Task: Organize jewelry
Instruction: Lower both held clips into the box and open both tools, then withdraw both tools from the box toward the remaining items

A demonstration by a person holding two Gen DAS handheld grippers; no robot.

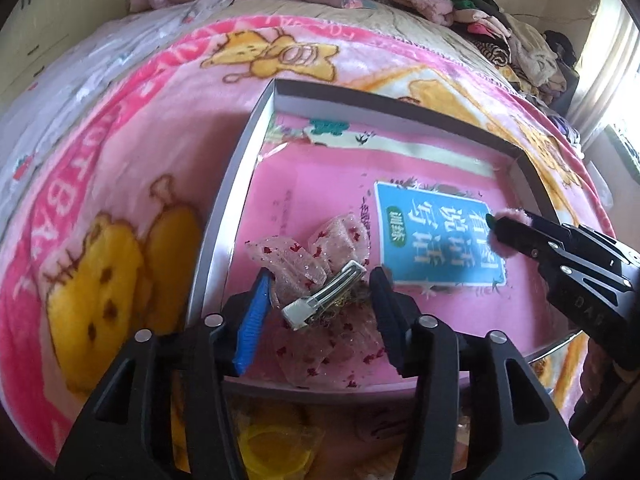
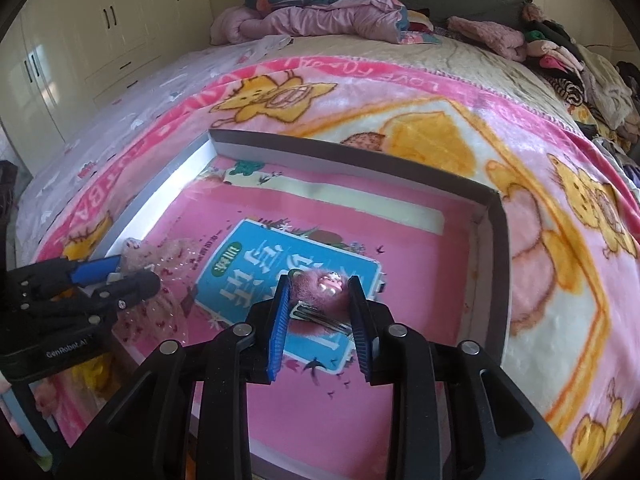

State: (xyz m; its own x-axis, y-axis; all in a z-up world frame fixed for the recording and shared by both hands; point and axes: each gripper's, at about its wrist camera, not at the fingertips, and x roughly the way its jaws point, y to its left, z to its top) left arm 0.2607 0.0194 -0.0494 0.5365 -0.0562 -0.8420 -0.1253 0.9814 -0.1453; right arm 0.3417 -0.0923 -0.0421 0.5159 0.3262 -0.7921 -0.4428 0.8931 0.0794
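Note:
A shallow grey box (image 1: 224, 216) (image 2: 494, 240) lies on the bed, with a pink book with a blue label (image 1: 436, 240) (image 2: 248, 276) as its floor. My left gripper (image 1: 318, 280) is over the box's near left corner, its jaws apart around a sheer pink bow hair clip (image 1: 304, 256) with a metal clasp (image 1: 324, 294); the bow rests on the box floor. My right gripper (image 2: 318, 292) is shut on a fuzzy pink hair clip (image 2: 320, 286) with a small charm, held above the blue label. The right gripper also shows in the left wrist view (image 1: 496, 226).
The box sits on a pink cartoon blanket (image 1: 100, 200) (image 2: 560, 200). Piled clothes and bedding (image 2: 320, 12) lie at the bed's far end and right side. White wardrobes (image 2: 80, 40) stand at the left. A yellow item (image 1: 276, 452) lies in front of the box.

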